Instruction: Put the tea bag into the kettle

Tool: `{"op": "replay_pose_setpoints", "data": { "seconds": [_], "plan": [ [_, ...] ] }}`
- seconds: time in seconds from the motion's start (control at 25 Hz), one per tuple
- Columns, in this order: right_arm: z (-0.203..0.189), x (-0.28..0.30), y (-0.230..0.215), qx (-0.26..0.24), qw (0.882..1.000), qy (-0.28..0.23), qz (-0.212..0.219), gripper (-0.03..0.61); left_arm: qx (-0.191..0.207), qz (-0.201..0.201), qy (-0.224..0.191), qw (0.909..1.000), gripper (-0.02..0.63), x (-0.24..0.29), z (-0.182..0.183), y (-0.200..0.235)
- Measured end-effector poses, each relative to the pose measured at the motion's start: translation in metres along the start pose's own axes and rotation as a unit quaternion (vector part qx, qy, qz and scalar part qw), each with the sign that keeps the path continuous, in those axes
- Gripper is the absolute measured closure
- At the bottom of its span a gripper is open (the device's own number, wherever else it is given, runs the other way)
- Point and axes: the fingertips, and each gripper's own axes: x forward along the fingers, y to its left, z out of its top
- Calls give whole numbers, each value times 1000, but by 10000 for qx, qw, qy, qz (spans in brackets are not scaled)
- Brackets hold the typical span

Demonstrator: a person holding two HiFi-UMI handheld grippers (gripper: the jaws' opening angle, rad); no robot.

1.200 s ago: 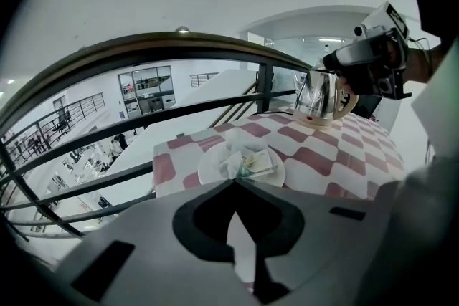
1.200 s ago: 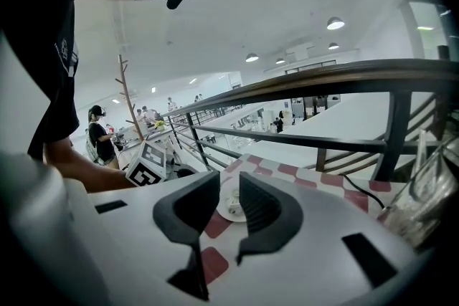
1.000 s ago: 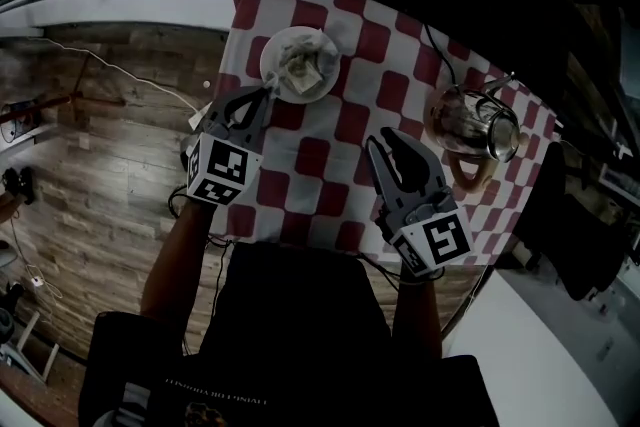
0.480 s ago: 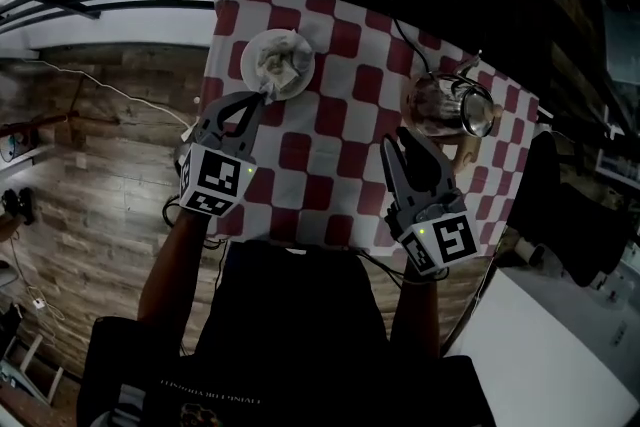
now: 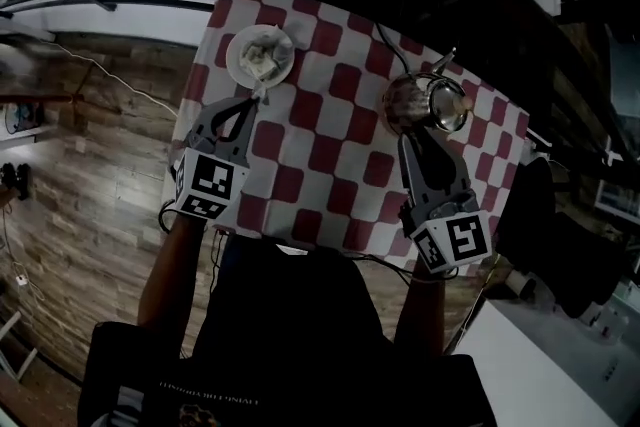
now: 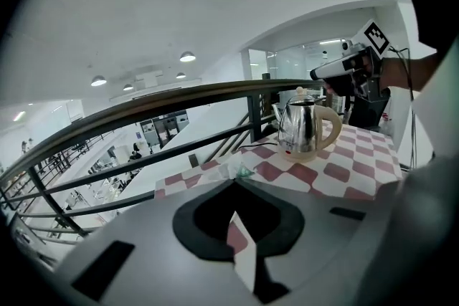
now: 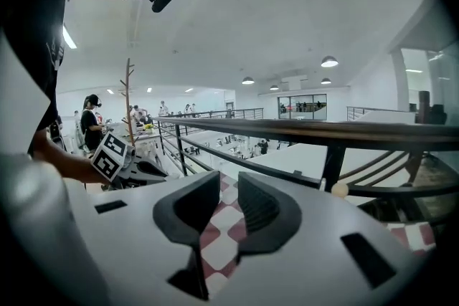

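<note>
Checkered tablecloth | left hand-held gripper pressed together | right hand-held gripper spread, near kettle

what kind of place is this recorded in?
Probably a mezzanine in a big open office or lab hall: a metal railing runs beside the checked-cloth table, and a lower floor with desks and people shows beyond it.

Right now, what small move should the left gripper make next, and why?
Probably open the left gripper and lower it onto the tea bag. Its jaws are shut and empty, and the tea bag lies on the plate just ahead of its tips, not yet picked up.
</note>
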Motion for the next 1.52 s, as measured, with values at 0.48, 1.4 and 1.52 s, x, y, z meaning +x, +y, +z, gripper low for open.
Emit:
{"op": "replay_pose_setpoints", "data": {
  "seconds": [0.48, 1.4, 1.52],
  "plan": [
    [-5, -44, -93, -303, 9991, -63, -288, 497, -115, 557, 94, 9983, 611, -30, 28, -79],
    [-36, -2, -145, 43, 9982, 261, -539, 457, -73, 261, -56, 9996, 611, -5, 56, -104],
    [-38, 2, -147, 69, 9981, 299, -533, 456, -67, 258, -47, 9996, 611, -4, 57, -103]
  ]
}}
